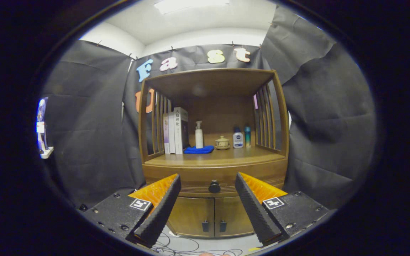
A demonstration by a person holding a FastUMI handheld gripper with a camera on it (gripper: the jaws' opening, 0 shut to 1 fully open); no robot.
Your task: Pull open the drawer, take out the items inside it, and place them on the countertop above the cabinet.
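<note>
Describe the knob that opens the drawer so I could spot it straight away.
Find the wooden cabinet against the black cloth wall, with books and bottles on its countertop. Just under that countertop runs the closed drawer. The knob sits at its middle, beyond the open fingers: round and dark, unlike the two small square pulls on the doors below.

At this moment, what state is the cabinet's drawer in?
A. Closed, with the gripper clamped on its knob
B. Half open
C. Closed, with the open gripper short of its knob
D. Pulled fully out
C: the drawer sits flush in the cabinet, and its knob shows untouched beyond the spread fingers of the gripper.
</note>
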